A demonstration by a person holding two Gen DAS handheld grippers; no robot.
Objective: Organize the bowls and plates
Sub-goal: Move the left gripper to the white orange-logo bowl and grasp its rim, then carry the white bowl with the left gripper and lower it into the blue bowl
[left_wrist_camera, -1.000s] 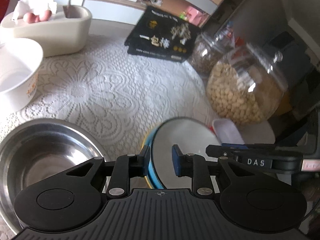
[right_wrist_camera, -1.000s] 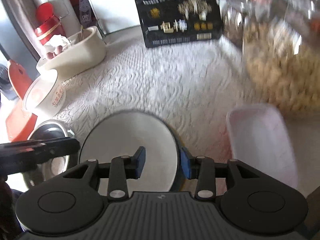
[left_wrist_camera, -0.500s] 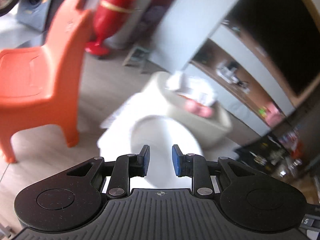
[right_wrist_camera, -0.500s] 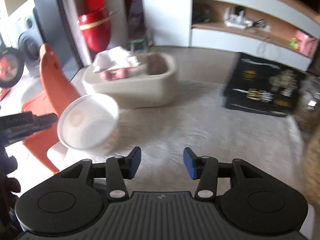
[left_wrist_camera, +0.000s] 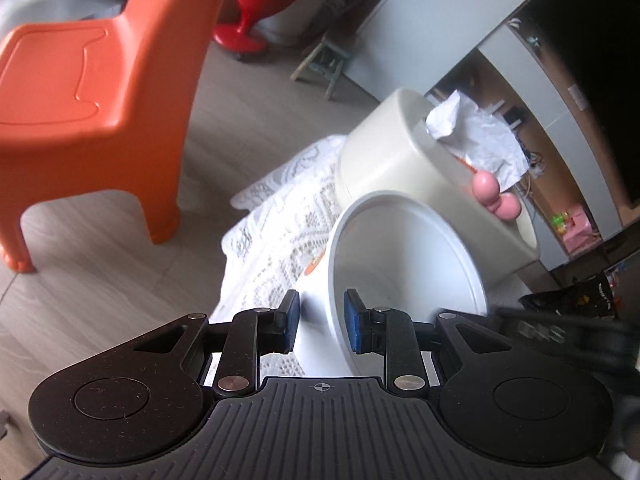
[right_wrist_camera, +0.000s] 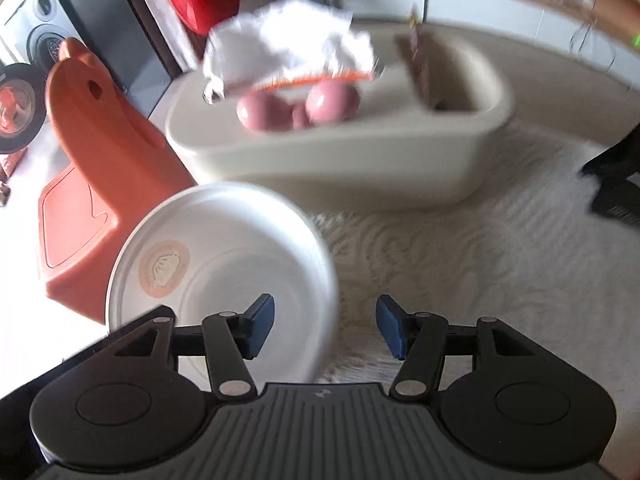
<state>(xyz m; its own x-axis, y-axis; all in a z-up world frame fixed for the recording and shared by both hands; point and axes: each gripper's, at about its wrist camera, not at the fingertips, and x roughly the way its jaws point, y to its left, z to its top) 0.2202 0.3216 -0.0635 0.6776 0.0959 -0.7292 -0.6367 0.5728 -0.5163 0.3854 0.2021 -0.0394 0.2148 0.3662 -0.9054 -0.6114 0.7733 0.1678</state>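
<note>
Straddling the white bowl's (left_wrist_camera: 404,280) rim at the worktop's (right_wrist_camera: 480,264) nine o'clock edge, my left gripper (left_wrist_camera: 321,328) stood unclenched; my right gripper (right_wrist_camera: 325,328) was opening, its pads clear of the bowl.

1. The left gripper (left_wrist_camera: 321,326) angles downward, its blue pads (left_wrist_camera: 355,327) set narrowly apart and not pressing on anything.
2. The right gripper (right_wrist_camera: 325,327) points steeply downward; its jaws are opening, nothing gripped between them.
</note>
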